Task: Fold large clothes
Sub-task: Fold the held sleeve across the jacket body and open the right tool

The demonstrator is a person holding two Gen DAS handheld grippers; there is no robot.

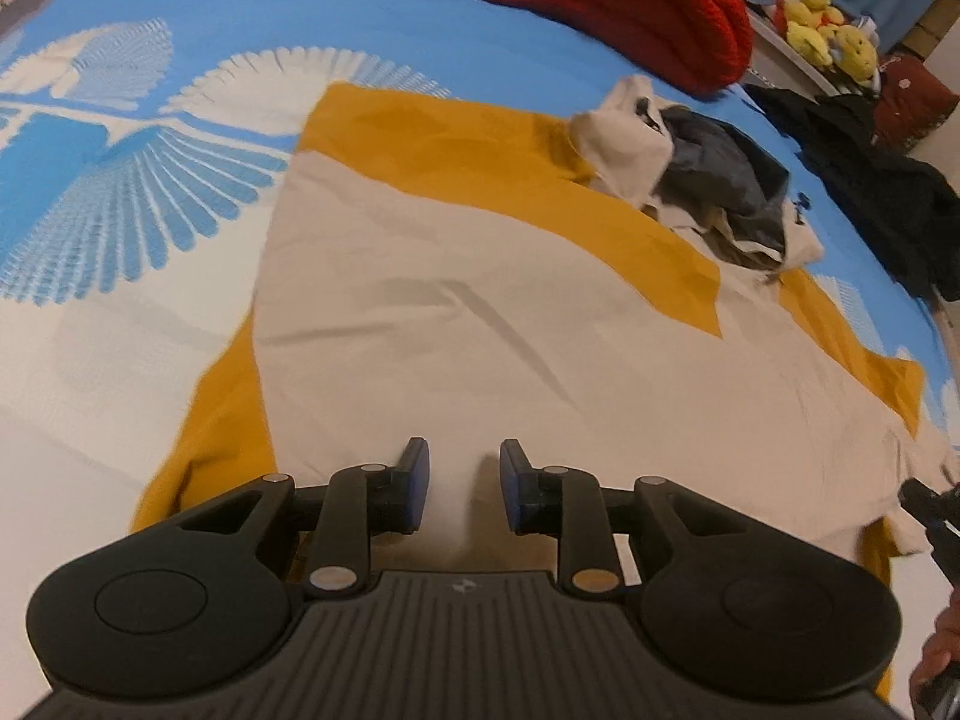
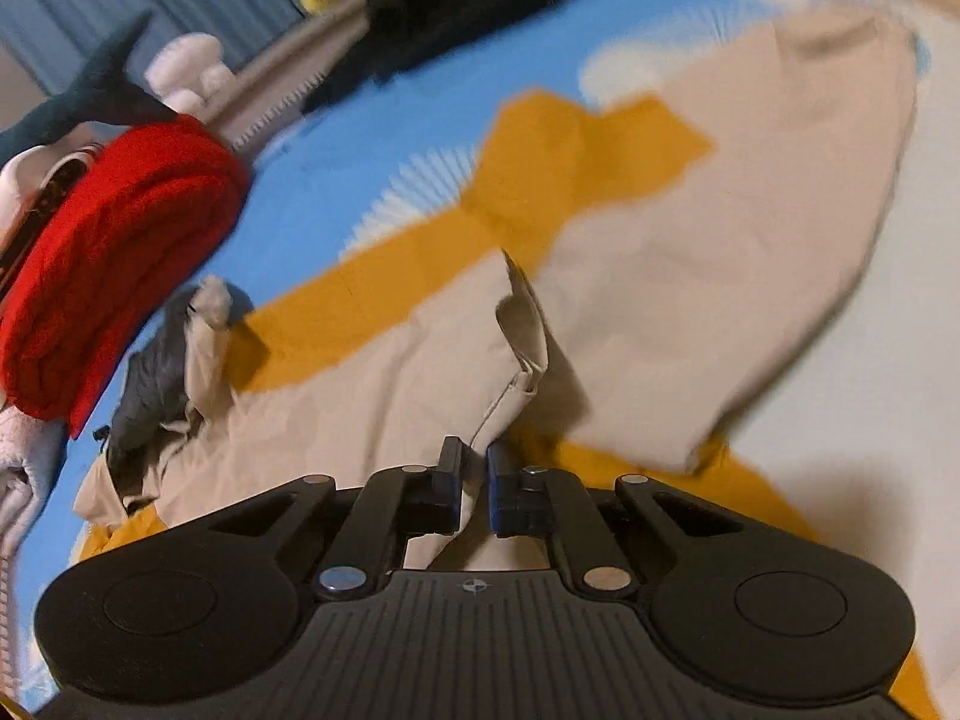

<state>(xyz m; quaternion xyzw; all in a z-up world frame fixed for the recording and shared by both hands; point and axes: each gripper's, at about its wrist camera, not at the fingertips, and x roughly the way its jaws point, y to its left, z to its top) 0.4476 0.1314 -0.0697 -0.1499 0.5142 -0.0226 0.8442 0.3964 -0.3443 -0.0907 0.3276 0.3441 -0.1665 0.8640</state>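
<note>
A large beige garment [image 1: 480,312] lies spread over a mustard-yellow garment [image 1: 456,144] on the blue-and-white bedspread [image 1: 108,192]. My left gripper [image 1: 465,450] hovers over the beige cloth's near part, its jaws apart with no cloth visibly pinched. In the right wrist view, my right gripper [image 2: 474,456] is shut on a raised fold of the beige garment [image 2: 522,330], which stands up from between the blue pads. The yellow garment [image 2: 540,180] shows beneath and beyond it. The right gripper's tip [image 1: 927,510] and a hand [image 1: 936,660] show at the right edge of the left wrist view.
A rolled red knit [image 1: 600,0] lies at the bed's far side. A crumpled pile of grey and white clothes [image 1: 714,180] sits on the yellow garment's far right corner. A black garment [image 1: 876,198] and yellow plush toys [image 1: 828,30] are further right.
</note>
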